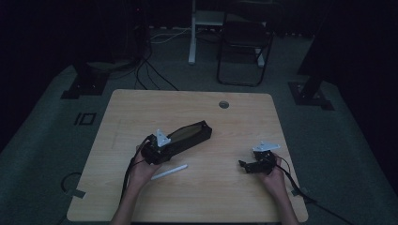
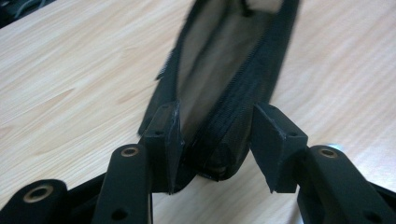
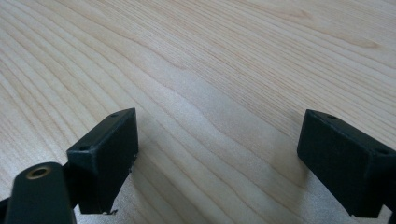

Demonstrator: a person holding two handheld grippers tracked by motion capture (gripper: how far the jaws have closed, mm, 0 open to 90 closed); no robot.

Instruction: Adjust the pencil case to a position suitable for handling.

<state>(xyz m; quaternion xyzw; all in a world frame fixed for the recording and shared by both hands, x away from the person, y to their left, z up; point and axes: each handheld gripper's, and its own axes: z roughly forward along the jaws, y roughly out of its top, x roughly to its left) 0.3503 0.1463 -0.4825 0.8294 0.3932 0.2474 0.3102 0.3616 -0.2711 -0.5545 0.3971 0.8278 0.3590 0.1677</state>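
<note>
Black fabric zip pencil case (image 1: 187, 137), open along the top with tan lining showing, lying mid-desk on the pale wood-grain desk (image 1: 225, 197). Long axis running diagonally, near end toward the left hand, far end pointing up and right toward the desk's back edge.

Left gripper (image 2: 215, 140) straddling the near end of the case. One finger (image 2: 163, 140) touching the case's side; the other standing just clear of the fabric. So: partly open around the case end, no firm clamp visible. Zip edge (image 2: 243, 88) running straight away from the fingers along the case's length.

Slim white pen-like stick (image 1: 169, 171) lying on the desk just below the case, near the left hand, roughly parallel to the case axis.

Right gripper (image 1: 248, 166) parked on the desk well apart, to the right; fingers (image 3: 105, 154) spread wide over bare wood, nothing between them.

Judgement: left hand far nearer to both case and stick; right gripper facing toward the stick, free to fetch it while left steadies the case mouth.
</note>
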